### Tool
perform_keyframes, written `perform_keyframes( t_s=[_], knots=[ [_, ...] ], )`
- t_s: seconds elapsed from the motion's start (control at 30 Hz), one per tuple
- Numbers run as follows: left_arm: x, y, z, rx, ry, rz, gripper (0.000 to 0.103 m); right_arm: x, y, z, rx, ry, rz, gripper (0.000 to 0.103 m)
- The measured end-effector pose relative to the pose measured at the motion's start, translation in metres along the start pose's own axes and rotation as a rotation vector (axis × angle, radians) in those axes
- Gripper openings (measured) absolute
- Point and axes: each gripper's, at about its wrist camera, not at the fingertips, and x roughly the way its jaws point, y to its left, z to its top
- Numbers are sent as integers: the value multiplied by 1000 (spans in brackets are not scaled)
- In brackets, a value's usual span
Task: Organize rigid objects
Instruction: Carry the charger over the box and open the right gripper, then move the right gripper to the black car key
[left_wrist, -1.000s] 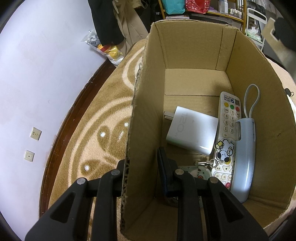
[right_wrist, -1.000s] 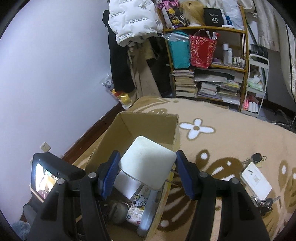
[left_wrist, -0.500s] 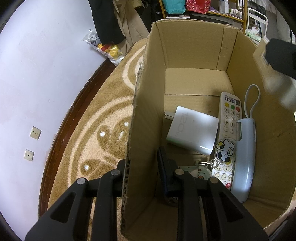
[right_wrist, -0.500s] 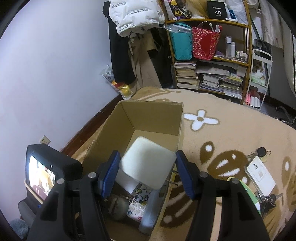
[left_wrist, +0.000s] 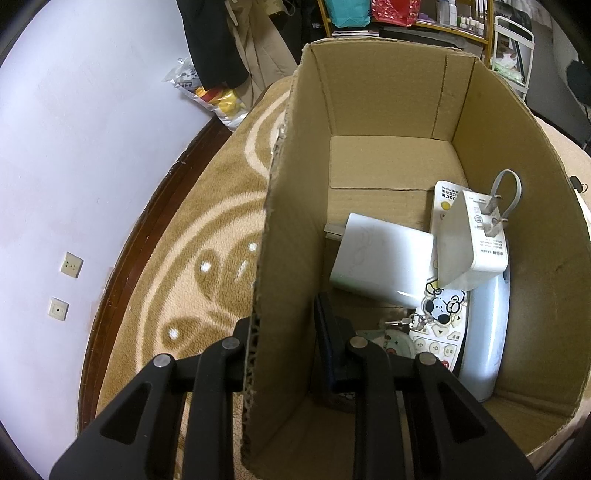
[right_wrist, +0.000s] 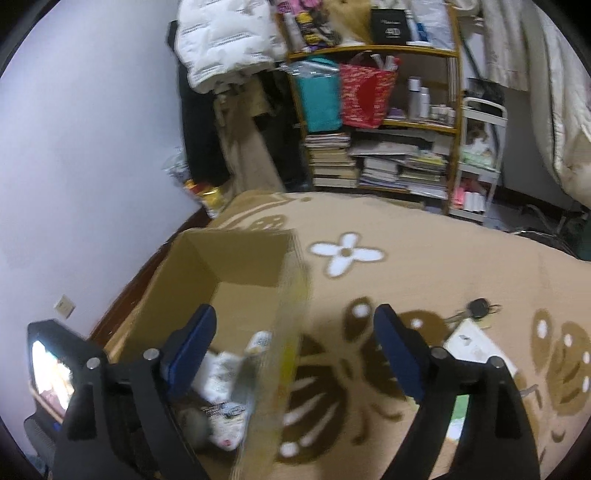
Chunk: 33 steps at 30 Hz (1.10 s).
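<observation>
Charger's in the box, your right jaws are wide open

Your left gripper (left_wrist: 286, 332) is clamped on the near wall of the brown cardboard box (left_wrist: 369, 92), one finger inside, one out on the tan patterned rug (left_wrist: 207, 229). In the right half of that frame, the white plug-in charger block (left_wrist: 471, 240) sits tilted, prongs up, on the white remote with the cartoon-dog sticker (left_wrist: 441, 314) and the pale blue handset (left_wrist: 484, 332), beside a flat white adapter (left_wrist: 380, 266). Your right gripper (right_wrist: 295, 347) hangs empty over the box's right wall; keys (right_wrist: 476, 308) lie on the rug at right.
</observation>
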Motion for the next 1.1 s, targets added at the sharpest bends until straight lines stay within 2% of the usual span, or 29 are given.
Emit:
perform_keyframes(
  t_s=[0.27,0.4,0.5,0.73,1.1],
  knots=[
    [0,-1,1,1,3,-5,23,21,-56,19,35,39,-156,92],
    [-1,-1,2,4,3,-1,23,31,-89,22,73,65,-203,92],
    [0,-3,2,10,1,1,23,36,-114,21,76,72,-269,92],
    [1,-5,3,9,7,3,23,56,-163,16,177,126,-276,92],
    [1,-3,5,6,15,3,23,92,-191,3,221,232,-301,92]
  ],
)
